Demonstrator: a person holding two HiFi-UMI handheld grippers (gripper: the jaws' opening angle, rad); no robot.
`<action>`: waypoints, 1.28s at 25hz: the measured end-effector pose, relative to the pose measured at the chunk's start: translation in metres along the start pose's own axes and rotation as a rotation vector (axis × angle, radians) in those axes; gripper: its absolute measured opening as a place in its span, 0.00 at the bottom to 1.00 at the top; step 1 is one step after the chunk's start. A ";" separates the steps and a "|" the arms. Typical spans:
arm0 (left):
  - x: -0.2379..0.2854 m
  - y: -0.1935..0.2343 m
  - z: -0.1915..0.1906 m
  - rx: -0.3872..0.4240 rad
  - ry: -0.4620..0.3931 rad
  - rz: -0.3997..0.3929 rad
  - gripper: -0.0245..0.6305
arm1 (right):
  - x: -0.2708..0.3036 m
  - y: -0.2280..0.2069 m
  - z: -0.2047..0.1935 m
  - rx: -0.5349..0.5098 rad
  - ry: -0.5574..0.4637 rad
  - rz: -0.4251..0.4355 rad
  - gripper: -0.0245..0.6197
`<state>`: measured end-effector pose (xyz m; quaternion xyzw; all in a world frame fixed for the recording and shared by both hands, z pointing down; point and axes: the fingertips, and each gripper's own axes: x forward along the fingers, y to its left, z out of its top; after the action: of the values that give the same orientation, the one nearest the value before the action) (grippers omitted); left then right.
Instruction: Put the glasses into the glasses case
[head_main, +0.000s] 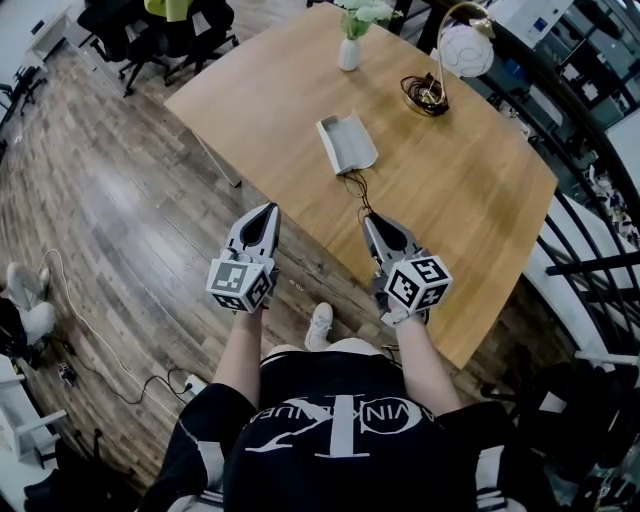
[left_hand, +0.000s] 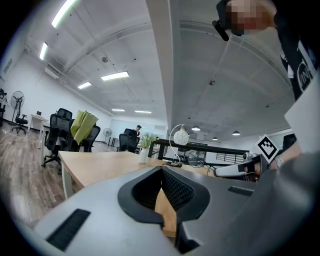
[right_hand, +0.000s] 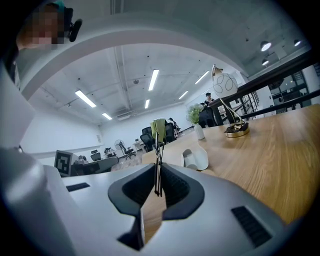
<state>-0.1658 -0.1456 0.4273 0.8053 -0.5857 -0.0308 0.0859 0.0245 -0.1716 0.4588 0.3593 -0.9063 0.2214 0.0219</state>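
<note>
At the table's (head_main: 470, 180) near edge, pinching glasses (head_main: 355, 188) in right gripper (head_main: 368, 216), left gripper (head_main: 268, 210) pressed together. Approach step, likely; next, lowering into open case (head_main: 347, 142).

— Where are the glasses (right_hand: 157, 162)?
— Thin and dark-framed, folded flat, pinched edge-on between the jaws of the right gripper (head_main: 368, 217) and sticking out past its tips
— And the glasses case (head_main: 347, 142)?
— Pale grey, lying open with its hollow upward, just ahead of that gripper's tips, and ahead and right of the left gripper (head_main: 270, 208)
</note>
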 end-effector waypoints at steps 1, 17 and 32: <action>0.006 0.001 0.001 0.002 0.000 -0.005 0.06 | 0.003 -0.003 0.002 0.002 0.000 -0.002 0.12; 0.061 0.014 0.003 0.005 0.024 -0.052 0.06 | 0.042 -0.028 0.012 0.063 0.014 -0.019 0.12; 0.128 0.038 0.002 0.028 0.060 -0.140 0.06 | 0.094 -0.061 0.032 0.095 0.023 -0.083 0.12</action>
<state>-0.1621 -0.2786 0.4384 0.8461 -0.5254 -0.0045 0.0896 -0.0011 -0.2842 0.4717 0.3945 -0.8788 0.2673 0.0242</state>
